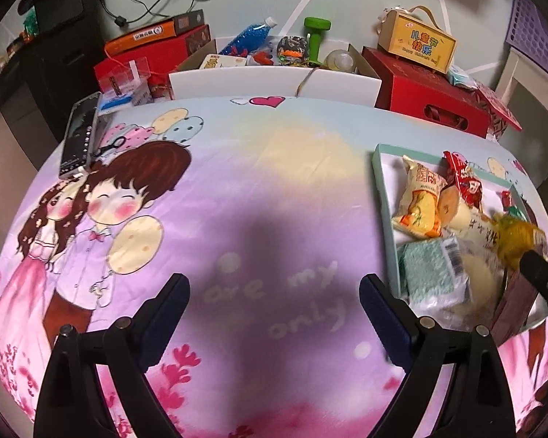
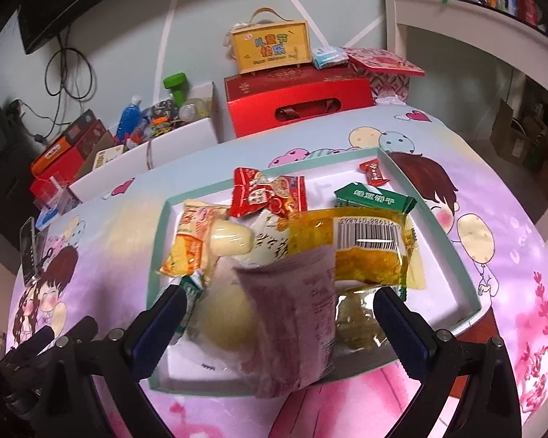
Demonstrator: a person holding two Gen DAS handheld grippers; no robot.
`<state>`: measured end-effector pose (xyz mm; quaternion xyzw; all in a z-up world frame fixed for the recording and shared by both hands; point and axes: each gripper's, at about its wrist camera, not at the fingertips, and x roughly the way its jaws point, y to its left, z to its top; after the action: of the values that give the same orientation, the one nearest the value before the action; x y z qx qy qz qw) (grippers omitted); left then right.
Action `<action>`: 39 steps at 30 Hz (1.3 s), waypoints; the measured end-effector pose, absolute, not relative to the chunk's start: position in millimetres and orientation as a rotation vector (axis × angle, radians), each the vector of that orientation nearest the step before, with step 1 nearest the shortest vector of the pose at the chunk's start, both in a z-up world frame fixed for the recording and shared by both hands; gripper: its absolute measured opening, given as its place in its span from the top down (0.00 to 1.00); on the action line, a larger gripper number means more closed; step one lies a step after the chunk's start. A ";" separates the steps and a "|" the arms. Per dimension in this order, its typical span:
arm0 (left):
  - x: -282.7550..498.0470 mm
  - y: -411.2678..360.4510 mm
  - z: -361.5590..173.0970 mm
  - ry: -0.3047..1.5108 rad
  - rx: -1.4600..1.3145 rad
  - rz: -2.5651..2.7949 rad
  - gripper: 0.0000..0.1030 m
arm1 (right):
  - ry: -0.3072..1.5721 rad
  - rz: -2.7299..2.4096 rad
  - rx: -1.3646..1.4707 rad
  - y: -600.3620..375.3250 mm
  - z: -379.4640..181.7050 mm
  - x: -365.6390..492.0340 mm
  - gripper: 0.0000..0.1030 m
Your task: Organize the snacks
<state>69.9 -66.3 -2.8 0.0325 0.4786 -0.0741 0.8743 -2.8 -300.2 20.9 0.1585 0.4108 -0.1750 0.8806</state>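
Snack packets fill a shallow teal-rimmed tray (image 1: 380,189) at the right of the cartoon-print desk (image 1: 259,189); the left gripper (image 1: 274,314) hangs beside it, fingers apart, empty. Right wrist view alone shows the right gripper (image 2: 279,319), fingers wide around a purple wrapper (image 2: 292,325), grip uncertain.

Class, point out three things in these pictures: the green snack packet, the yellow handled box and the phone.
green snack packet (image 2: 374,199): right wrist view, printed front.
yellow handled box (image 2: 270,48): right wrist view, front panel.
phone (image 1: 80,135): left wrist view, dark screen.
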 end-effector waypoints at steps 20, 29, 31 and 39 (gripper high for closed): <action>9.4 -42.2 -15.5 1.027 0.112 -0.123 0.09 | 0.855 -0.345 0.308 -271.9 8.0 -67.6 0.00; -24.7 -35.0 -12.6 1.005 0.143 -0.111 0.09 | 0.855 -0.332 0.310 -259.8 5.9 -94.0 0.00; -30.3 -29.8 -8.6 1.006 0.137 -0.110 0.09 | 0.854 -0.329 0.303 -256.6 6.1 -98.5 0.00; -44.9 -7.7 5.8 0.978 0.124 -0.075 0.09 | 0.831 -0.330 0.272 -246.4 7.5 -107.5 0.00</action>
<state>-44.9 -7.7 5.8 0.0596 0.4692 -0.0359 0.8804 -107.5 -246.4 7.5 0.1311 0.4004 -0.1593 0.8928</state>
